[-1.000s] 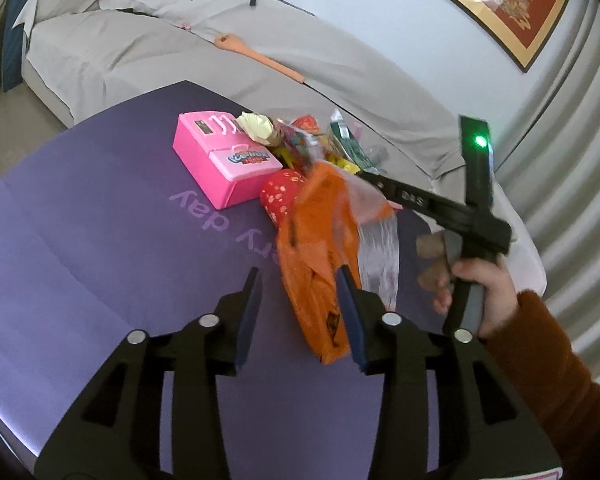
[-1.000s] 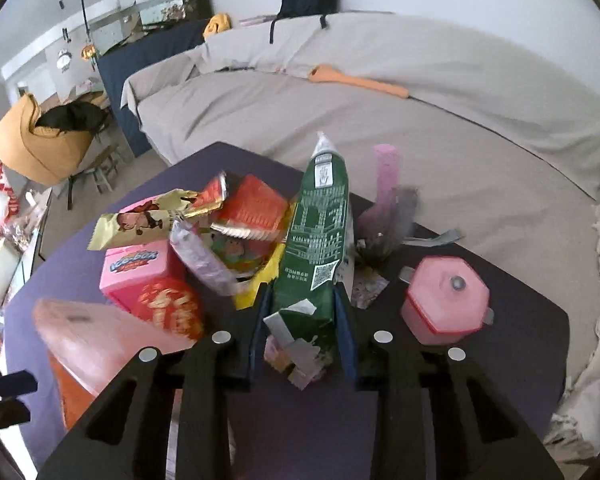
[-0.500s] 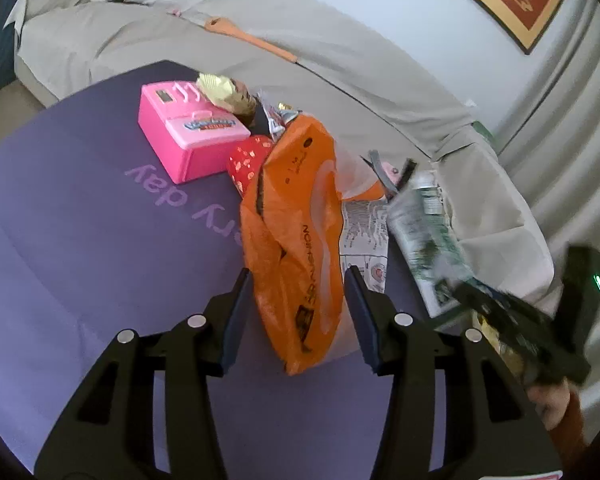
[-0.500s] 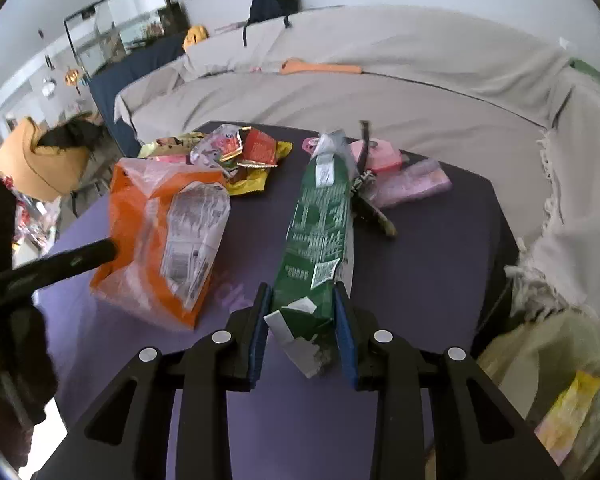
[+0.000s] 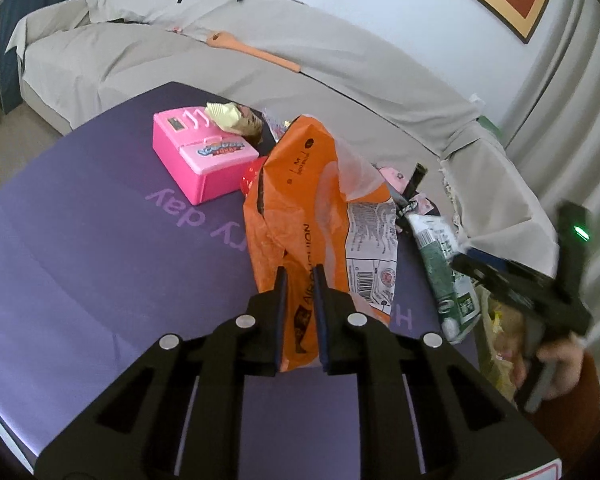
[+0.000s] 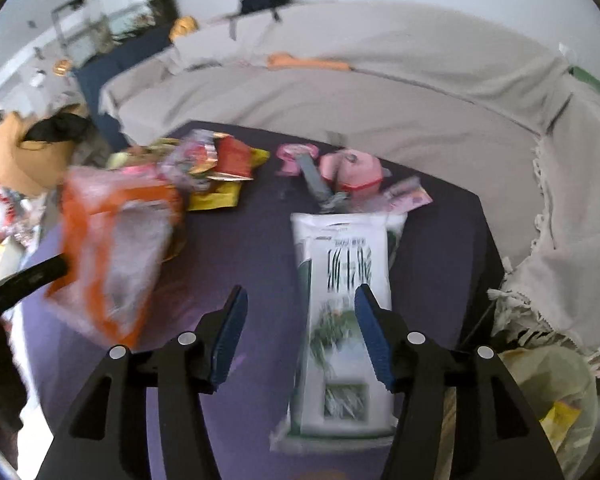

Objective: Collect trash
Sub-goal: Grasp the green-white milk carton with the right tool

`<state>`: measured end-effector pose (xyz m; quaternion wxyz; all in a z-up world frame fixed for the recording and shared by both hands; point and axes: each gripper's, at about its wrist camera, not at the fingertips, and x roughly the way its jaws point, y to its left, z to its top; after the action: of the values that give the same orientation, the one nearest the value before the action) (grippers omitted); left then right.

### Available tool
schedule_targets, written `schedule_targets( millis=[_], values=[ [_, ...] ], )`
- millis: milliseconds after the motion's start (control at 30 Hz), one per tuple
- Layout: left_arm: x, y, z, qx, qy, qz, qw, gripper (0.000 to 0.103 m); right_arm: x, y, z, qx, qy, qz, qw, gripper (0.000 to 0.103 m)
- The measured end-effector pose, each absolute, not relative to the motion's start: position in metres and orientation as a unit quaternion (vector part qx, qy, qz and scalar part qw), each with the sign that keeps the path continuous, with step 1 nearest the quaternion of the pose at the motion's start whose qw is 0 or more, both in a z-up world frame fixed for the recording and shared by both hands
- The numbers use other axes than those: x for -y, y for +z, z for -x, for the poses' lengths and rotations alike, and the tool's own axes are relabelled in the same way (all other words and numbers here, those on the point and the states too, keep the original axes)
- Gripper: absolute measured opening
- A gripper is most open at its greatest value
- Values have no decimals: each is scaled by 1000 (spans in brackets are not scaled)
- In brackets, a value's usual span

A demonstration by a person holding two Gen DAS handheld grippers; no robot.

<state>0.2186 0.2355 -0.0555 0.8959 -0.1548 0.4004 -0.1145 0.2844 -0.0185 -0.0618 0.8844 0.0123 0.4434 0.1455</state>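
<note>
An orange plastic bag (image 5: 300, 184) with a printed label stands on the purple table (image 5: 80, 260). My left gripper (image 5: 299, 276) pinches the bag's lower edge as its jaws are closing. In the right wrist view the same orange bag (image 6: 112, 240) is blurred at the left. My right gripper (image 6: 300, 292) has its jaws opening wide. A green and white packet (image 6: 342, 264) hangs loose, partly behind the right finger and gripped by neither pad. It is near the table's right edge, beside a clear trash bag (image 6: 548, 392). The left wrist view also shows the packet (image 5: 440, 264) and a hand (image 5: 556, 360).
A pink toy box (image 5: 204, 156) and a heap of wrappers (image 6: 216, 160) sit at the table's far side, with a pink lidded pot (image 6: 352, 168) to the right. A grey-covered sofa (image 5: 260, 80) with an orange wooden spoon (image 5: 252, 50) curves behind the table.
My left jaws have closed onto the orange bag. My right gripper carried the green packet rightward to the table's edge, then opened, and the packet turned free of the pads.
</note>
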Motion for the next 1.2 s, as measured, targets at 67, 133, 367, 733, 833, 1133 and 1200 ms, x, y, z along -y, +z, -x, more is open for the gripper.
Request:
schedule_targets(
  millis=[67,133,367,733,833,1133,1200],
  values=[
    [-238,-55,-218,-400,-116,158,895,12,23,-69,-306,-458,121,-19,880,53],
    [-242,-57,-217,-402,-118,164,893,12,29,-71,-315,-451,105,-17,886,53],
    [-242,-72,-220,-415,-122,168,886,12,52,-89,-296,-462,176,-44,868,58],
    [-228,-73,-226,-421,-109,159,886,12,36,-113,-302,-487,179,-4,855,60],
    [-226,-72,-223,-419,-108,162,887,12,30,-114,-306,-492,178,20,852,58],
    [-234,-58,-206,-399,-118,179,892,12,27,-61,-284,-457,180,16,871,53],
    [-236,-50,-202,-389,-119,181,896,12,28,-42,-273,-440,185,17,879,53]
  ],
)
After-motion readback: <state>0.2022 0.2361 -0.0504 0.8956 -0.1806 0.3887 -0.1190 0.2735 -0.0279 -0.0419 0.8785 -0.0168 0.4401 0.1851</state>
